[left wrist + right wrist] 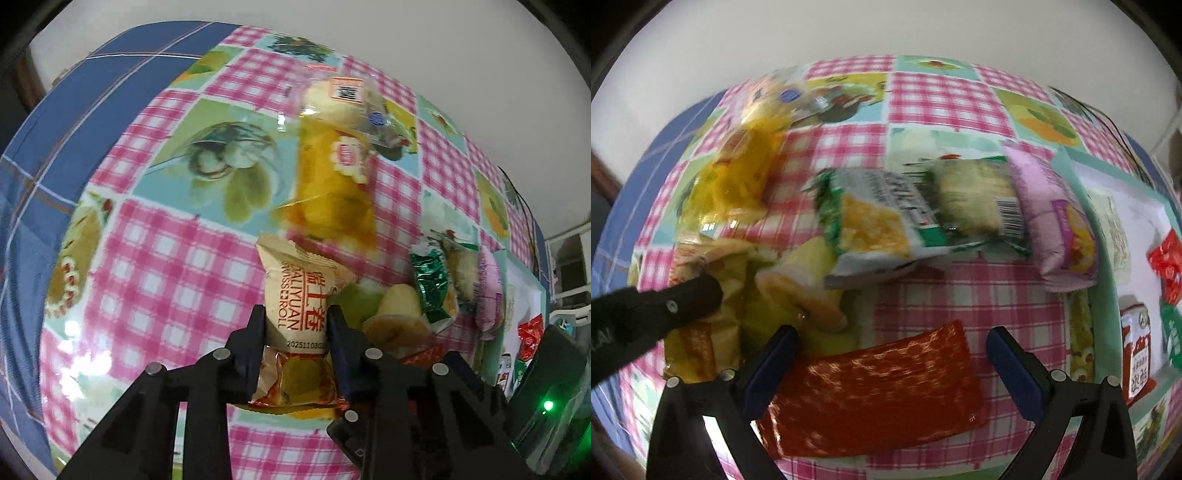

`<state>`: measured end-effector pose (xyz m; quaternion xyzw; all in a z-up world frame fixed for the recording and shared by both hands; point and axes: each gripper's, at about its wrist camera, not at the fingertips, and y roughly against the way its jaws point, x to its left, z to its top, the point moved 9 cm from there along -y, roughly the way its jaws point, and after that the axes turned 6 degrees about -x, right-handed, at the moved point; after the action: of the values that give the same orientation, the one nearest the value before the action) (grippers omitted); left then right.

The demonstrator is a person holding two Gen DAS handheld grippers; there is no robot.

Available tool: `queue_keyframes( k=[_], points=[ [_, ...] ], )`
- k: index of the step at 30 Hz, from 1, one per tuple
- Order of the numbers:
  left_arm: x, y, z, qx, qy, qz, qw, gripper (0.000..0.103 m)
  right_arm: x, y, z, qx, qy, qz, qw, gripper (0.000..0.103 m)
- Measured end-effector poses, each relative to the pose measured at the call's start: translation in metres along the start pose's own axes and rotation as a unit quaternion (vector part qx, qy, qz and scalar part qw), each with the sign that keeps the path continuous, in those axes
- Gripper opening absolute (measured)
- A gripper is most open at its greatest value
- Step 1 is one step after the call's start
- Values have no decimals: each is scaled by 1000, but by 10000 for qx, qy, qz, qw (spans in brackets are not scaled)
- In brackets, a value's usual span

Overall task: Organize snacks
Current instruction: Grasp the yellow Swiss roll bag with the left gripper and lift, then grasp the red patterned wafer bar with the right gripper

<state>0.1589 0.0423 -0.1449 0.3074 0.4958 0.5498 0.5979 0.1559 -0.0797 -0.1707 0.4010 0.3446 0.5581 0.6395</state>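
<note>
Pink-checked oilcloth (177, 266) covers the table. At left, the left gripper (297, 325) pinches a beige Swiss-roll packet (295, 295), jaws closed on its sides. Centre: the right gripper (892, 350), jaws wide apart, straddles a red mesh-patterned packet (875, 391) lying flat, untouched. At right, a white tray (1137, 206) holds more snacks.

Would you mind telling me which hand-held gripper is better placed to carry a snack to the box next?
Left. The left hand-held gripper is already shut on the Swiss roll packet, whereas the right hand-held gripper is open, only straddling the red packet.
</note>
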Motion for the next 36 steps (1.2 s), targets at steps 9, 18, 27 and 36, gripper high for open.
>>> queue_keyframes(
  k=[9, 18, 27, 36],
  points=[
    [19, 13, -15, 45, -128, 228, 9996, 34, 18, 14, -22, 127, 658, -328, 9972, 103],
    [15, 22, -14, 125, -423, 306, 9986, 34, 11, 26, -48, 419, 661, -233, 9967, 98],
    [0, 17, -18, 228, -570, 213, 9979, 34, -22, 30, -60, 637, 52, 121, 9979, 67],
    [-6, 15, -19, 217, -553, 155, 9981, 32, -59, 31, -54, 651, -170, 170, 9976, 48]
  ],
)
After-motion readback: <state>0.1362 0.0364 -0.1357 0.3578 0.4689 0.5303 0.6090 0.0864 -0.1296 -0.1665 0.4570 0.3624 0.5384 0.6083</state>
